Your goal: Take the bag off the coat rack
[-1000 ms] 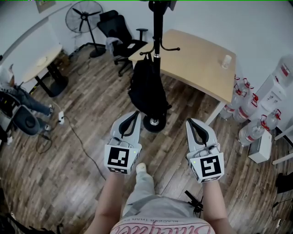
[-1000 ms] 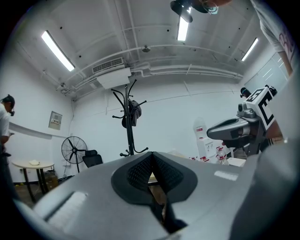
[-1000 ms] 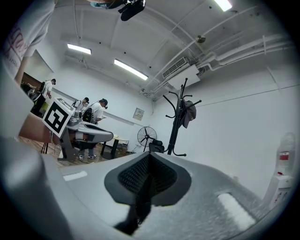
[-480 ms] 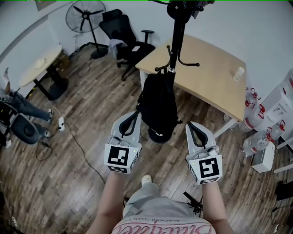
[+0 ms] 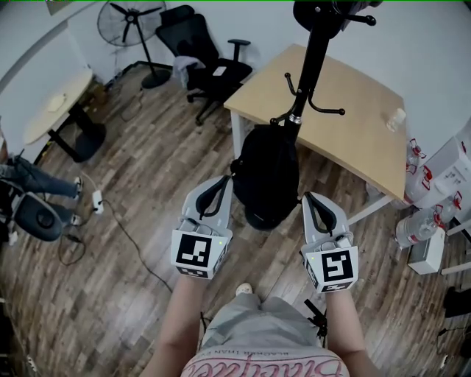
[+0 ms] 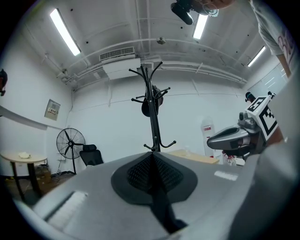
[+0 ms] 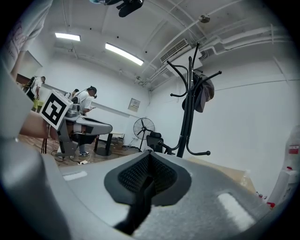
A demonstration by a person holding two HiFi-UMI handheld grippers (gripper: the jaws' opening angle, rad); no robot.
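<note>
A black bag (image 5: 268, 171) hangs low on the black coat rack (image 5: 312, 68), just above the rack's round base (image 5: 259, 219). My left gripper (image 5: 223, 180) is shut and empty, its tip close beside the bag's left edge. My right gripper (image 5: 310, 197) is also shut and empty, just right of the bag. In the left gripper view the shut jaws (image 6: 151, 154) point level at the rack pole (image 6: 151, 119), and the bag is hidden below them. The right gripper view shows the shut jaws (image 7: 149, 153) with the rack (image 7: 188, 117) ahead to the right, a dark garment (image 7: 204, 93) on an upper hook.
A light wooden table (image 5: 353, 118) stands right behind the rack. A black office chair (image 5: 200, 57) and a floor fan (image 5: 124, 16) are at the back left. Water bottles (image 5: 421, 221) line the right wall. A seated person (image 5: 29, 184) and a floor cable (image 5: 129, 234) are at left.
Both grippers have advanced toward the coat rack together. The bag and rack now appear nearer, with the bag between the two gripper tips. Both jaws stayed shut.
</note>
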